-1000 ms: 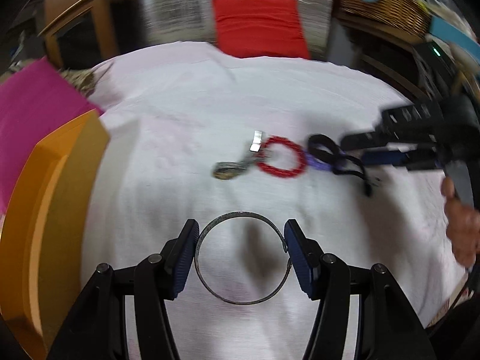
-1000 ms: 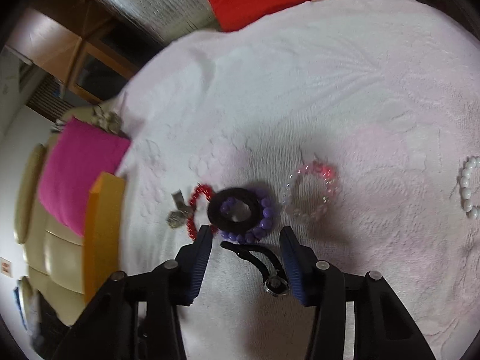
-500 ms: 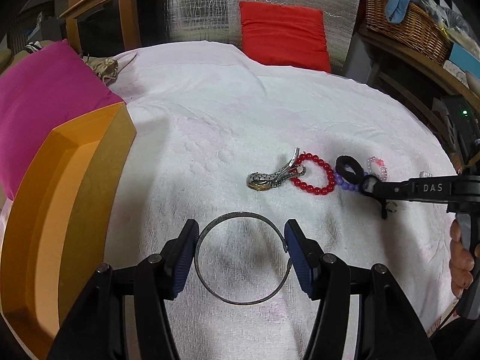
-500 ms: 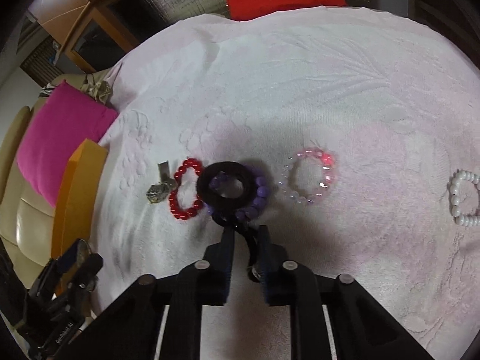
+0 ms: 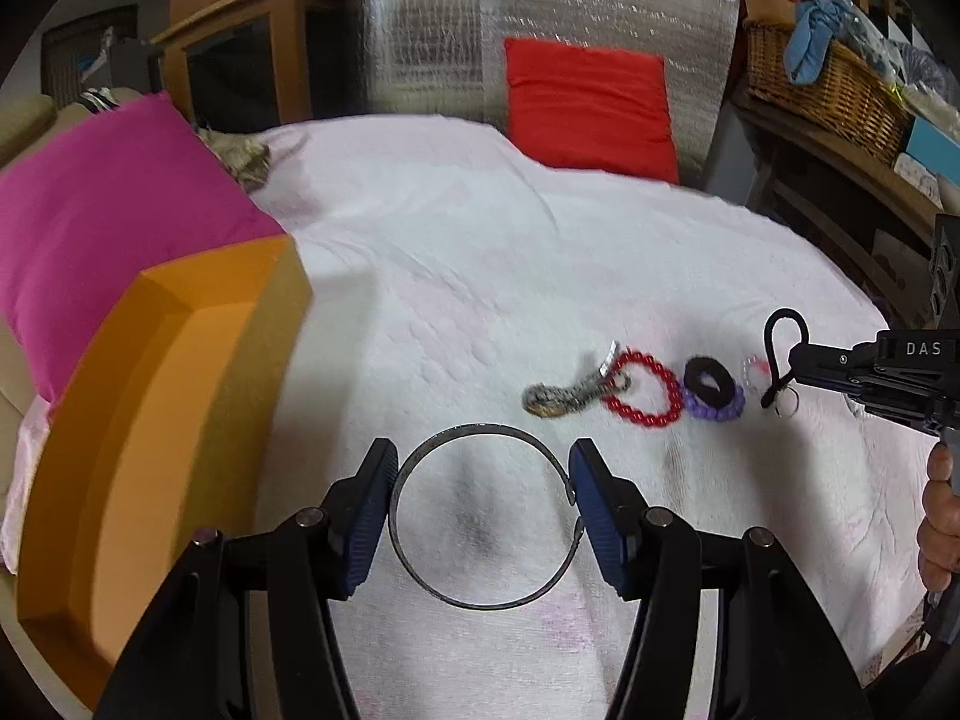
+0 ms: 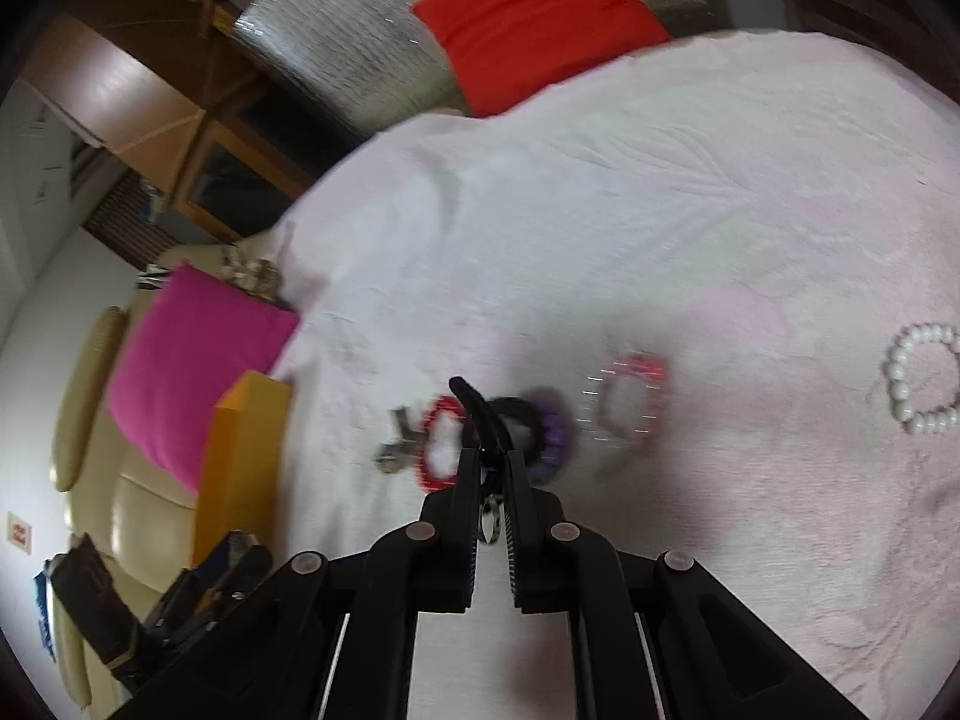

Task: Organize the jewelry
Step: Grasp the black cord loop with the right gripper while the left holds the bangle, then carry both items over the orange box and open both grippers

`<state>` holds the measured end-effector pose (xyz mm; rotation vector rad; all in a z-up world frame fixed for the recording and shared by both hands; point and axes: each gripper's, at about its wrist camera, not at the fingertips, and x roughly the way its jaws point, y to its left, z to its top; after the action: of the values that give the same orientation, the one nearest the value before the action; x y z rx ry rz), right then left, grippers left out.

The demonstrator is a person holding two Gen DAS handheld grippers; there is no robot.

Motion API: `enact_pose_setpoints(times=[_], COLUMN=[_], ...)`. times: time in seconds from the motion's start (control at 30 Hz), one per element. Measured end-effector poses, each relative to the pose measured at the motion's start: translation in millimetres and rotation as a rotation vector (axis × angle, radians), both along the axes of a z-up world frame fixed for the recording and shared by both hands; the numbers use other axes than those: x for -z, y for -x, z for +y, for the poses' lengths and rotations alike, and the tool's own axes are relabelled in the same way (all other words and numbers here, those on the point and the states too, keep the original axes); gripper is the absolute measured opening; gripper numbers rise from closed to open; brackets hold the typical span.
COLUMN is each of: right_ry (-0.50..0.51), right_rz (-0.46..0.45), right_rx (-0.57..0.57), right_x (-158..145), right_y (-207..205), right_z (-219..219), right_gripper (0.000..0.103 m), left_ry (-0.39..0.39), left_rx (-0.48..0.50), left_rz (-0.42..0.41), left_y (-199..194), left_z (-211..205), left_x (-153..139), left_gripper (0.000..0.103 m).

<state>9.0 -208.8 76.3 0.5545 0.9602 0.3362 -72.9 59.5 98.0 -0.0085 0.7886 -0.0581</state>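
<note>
— Jewelry first: where's the black cord?
— Pinched in the right gripper, jaws nearly together, lifted off the white cloth; its loop end points up and away.
— And the metal bangle?
— Lying flat, clamped across its width between the half-spread fingers of the left gripper, beside the orange box.

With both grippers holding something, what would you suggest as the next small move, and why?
Probably carry the left gripper sideways toward the orange box and let go there. Its pads already pinch the metal bangle, and the box stands open just to its left. The right gripper, shut on the black strap, could follow afterwards.
</note>
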Motion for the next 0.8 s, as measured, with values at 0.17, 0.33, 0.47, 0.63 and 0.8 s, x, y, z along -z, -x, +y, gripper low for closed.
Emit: enact_pose_setpoints(times=[0.17, 0.33, 0.47, 0.63, 0.8], right_ry=[-0.06, -0.097, -0.112, -0.154, -0.173], right_rz=[-0.07, -0.118, -0.143, -0.136, -0.102], right_rx=[-0.047, -0.12, -0.185, -0.284, -0.349], right_x=[-17, -31, -39, -39, -24], right_y=[8, 16, 18, 18, 14], right_z=[27, 72, 121, 194, 264], right_gripper=[0.009, 0.009, 0.009, 0.009, 0.009], left_ry=[-0.013, -0.023, -0.034, -0.042, -0.035], left_rx=[-0.05, -0.142, -0.226, -0.365, -0.513], left_rz=[-0.093, -0.177, -0.204, -0.17, -0.098], left_y=[16, 35, 48, 57, 61], left_z=[17, 48, 81, 131, 181], left_x=[-22, -44, -50, -43, -24], left_gripper=[0.061, 0.061, 0.061, 0.061, 0.061])
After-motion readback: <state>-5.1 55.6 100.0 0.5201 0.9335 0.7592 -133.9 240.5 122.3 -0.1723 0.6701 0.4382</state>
